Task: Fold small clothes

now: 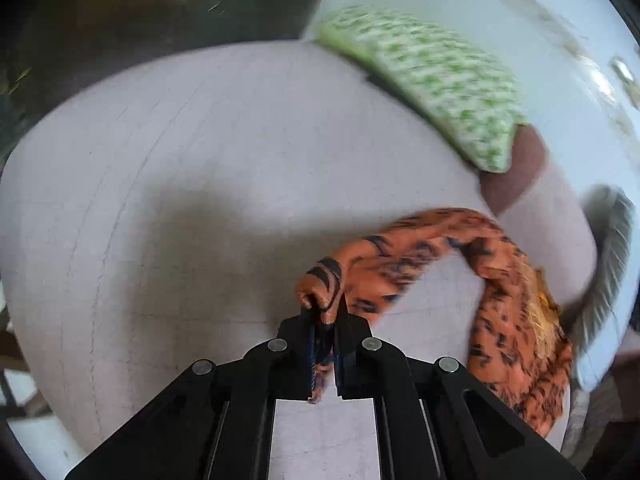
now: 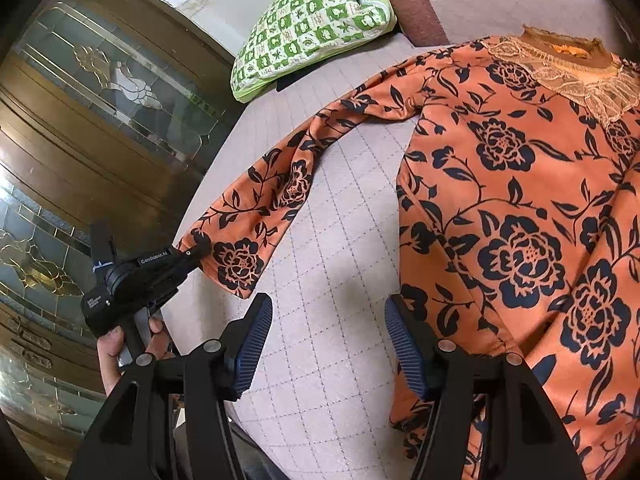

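So, the top (image 2: 520,200) you are folding is soft, thin and light. It bends and droops wherever nothing holds it up. It looks a bit smooth, so it may slip if you pinch only a tiny bit of it. It will not break, but the lace collar (image 2: 568,76) looks easy to snag, so I would keep off it.

The top lies flat on the bed (image 2: 340,240), filling the right side of the right wrist view. The collar is at the upper right of that frame and the bottom of the top runs down past the lower right. So its long way goes from upper right to lower right, neck end far from you. One sleeve (image 2: 304,160) sticks out from the shoulder down to the lower left.

Your left gripper (image 1: 326,320) has its jaws shut tight on the cuff (image 1: 320,284) of that sleeve, and the cuff is lifted a little off the bed. Your right gripper (image 2: 328,344) has its jaws wide, holding nothing, above the bare bed just beside the side edge of the top.

Good spots to grab are cuffs, hems and shoulder seams, where the cloth is doubled. A green checked pillow (image 2: 312,20) sits at the top of the frame, well apart from the top.
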`<state>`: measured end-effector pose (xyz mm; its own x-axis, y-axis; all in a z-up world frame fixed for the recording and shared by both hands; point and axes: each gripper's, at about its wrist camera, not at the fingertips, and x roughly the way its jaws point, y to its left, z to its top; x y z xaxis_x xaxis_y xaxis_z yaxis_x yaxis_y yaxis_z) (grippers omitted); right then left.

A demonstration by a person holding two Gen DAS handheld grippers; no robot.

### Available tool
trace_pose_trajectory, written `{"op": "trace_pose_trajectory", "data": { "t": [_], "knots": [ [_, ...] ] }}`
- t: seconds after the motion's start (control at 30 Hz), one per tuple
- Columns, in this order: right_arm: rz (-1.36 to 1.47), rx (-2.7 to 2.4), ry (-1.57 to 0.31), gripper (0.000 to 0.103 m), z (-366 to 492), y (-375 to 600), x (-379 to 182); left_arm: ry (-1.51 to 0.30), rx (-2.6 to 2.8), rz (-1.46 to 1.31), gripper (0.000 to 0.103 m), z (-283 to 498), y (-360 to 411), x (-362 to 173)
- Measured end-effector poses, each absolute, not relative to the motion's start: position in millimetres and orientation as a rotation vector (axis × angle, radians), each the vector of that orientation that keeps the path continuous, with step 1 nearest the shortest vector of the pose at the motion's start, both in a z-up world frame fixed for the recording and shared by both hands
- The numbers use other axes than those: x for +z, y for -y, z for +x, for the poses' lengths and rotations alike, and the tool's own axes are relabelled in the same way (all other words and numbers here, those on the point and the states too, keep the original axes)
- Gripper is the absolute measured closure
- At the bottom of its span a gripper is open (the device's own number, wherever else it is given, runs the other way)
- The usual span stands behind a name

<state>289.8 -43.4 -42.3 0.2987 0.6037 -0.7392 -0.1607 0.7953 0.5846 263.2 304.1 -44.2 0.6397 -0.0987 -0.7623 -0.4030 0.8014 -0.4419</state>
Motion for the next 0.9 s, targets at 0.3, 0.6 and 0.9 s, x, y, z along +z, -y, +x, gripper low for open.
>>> {"op": "trace_pose_trajectory", "data": {
  "t": [0.3,0.6,0.9],
  "knots": [
    [0.596,0.603,-1.099,0.041,319.5,86.8,6.3,-0.663,-0.444,-0.5,0.099,221.5,-193.5,9.3],
    [0.526,0.641,-1.287,0.039,387.6,88.5,-18.6,-0.796,-0.583,-0.231,0.099,233.9,-88.4,-2.5],
    [0.485,0.732,-1.258,0.1,385.9,104.4,-12.8,-0.781,-0.67,-0.178,0.099,240.0,-52.4,24.8]
  ]
}}
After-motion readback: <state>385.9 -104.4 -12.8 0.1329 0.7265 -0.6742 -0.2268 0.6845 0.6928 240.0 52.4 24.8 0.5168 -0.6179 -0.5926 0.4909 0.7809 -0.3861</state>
